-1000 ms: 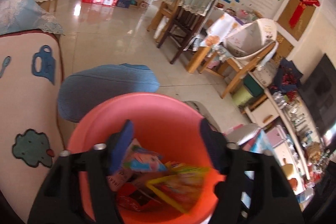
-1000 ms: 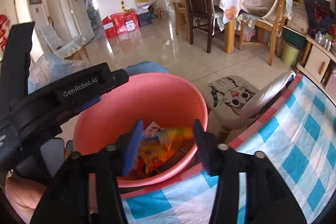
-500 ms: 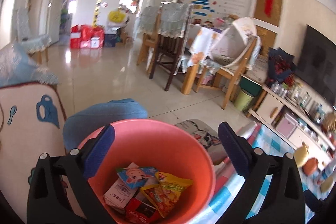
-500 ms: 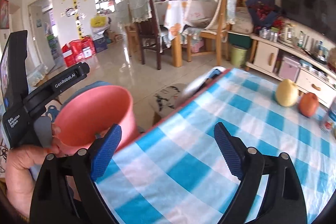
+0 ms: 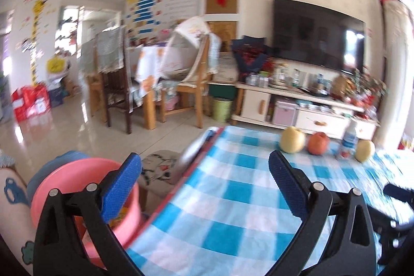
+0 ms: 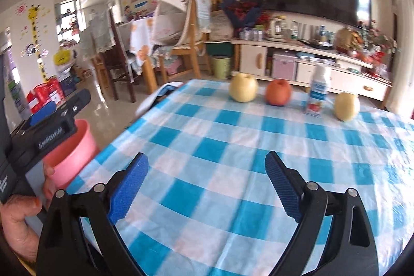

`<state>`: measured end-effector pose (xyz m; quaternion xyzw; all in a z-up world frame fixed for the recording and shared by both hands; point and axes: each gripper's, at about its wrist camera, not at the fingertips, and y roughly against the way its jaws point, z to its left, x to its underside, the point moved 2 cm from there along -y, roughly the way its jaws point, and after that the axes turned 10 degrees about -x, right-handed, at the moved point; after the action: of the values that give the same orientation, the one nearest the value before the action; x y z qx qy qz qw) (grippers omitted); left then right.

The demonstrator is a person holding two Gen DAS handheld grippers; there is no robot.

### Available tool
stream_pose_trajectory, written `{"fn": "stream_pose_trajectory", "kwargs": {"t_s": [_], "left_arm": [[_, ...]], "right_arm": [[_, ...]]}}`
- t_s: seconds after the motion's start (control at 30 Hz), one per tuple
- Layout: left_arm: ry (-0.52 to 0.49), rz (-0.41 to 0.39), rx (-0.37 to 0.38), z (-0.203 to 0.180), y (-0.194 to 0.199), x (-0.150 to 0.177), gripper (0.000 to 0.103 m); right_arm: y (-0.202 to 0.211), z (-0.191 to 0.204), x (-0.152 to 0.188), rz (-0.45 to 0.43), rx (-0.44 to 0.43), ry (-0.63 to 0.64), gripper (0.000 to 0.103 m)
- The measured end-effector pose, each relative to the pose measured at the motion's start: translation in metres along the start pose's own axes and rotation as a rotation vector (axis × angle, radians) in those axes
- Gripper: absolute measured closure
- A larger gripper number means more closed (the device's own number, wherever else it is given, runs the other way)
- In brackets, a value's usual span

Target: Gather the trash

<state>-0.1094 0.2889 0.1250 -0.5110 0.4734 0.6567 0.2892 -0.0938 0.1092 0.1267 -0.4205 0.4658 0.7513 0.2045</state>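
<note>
The left claw (image 5: pixel 204 183) is wide open and holds nothing. The right claw (image 6: pixel 207 180) is wide open too, over the surface (image 6: pixel 233 136) with its blue and white checked cloth. The pink bin (image 5: pixel 67 180) sits low beside the surface's left edge, with bright wrappers (image 5: pixel 120 215) inside (only a bit shows). Far back on the cloth stand two yellow pears (image 6: pixel 243 88), a red apple (image 6: pixel 279 92) and a small bottle (image 6: pixel 317 93).

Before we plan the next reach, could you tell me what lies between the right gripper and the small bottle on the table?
Only bare checked tablecloth: in the right wrist view, nothing sits between the open right gripper and the small bottle.
</note>
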Motion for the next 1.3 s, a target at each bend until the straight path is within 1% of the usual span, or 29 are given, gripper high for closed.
{"fn": "stream_pose_trajectory", "kwargs": {"t_s": [0.1,0.17,0.23,0.4,0.47,0.57,0.7,0.87,1.0,1.1,1.3], "left_arm": [[-0.072,-0.004,0.077,-0.034,0.022,0.006,0.004],[-0.093,0.021,0.116,-0.052,0.036,0.010,0.004],[-0.099,0.044,0.159,-0.063,0.049,0.013,0.004],[-0.101,0.089,0.221,-0.082,0.077,0.016,0.004],[-0.091,0.090,0.246,-0.087,0.090,0.013,0.004],[-0.089,0.065,0.273,-0.094,0.113,0.008,0.004],[-0.099,0.030,0.272,-0.101,0.139,-0.005,0.004],[-0.079,-0.021,0.298,-0.100,0.171,-0.024,0.004],[-0.080,-0.056,0.265,-0.099,0.193,-0.033,0.004],[-0.085,-0.096,0.247,-0.099,0.208,-0.039,0.004],[-0.098,-0.132,0.233,-0.102,0.227,-0.046,0.004]], "right_arm": [[0.025,-0.024,0.003,-0.023,0.044,-0.036,0.012],[0.043,-0.035,0.006,-0.040,0.084,-0.042,0.011],[0.063,-0.045,0.010,-0.062,0.120,-0.050,0.011],[0.113,-0.062,0.013,-0.133,0.188,-0.063,0.011],[0.132,-0.065,0.013,-0.168,0.219,-0.060,0.009],[0.158,-0.068,0.014,-0.212,0.256,-0.061,0.008],[0.184,-0.072,0.018,-0.243,0.282,-0.066,0.008],[0.213,-0.070,0.020,-0.284,0.315,-0.062,0.008],[0.235,-0.066,0.017,-0.318,0.331,-0.060,0.008],[0.252,-0.063,0.016,-0.346,0.339,-0.056,0.007],[0.277,-0.055,0.015,-0.390,0.358,-0.043,0.007]]}}
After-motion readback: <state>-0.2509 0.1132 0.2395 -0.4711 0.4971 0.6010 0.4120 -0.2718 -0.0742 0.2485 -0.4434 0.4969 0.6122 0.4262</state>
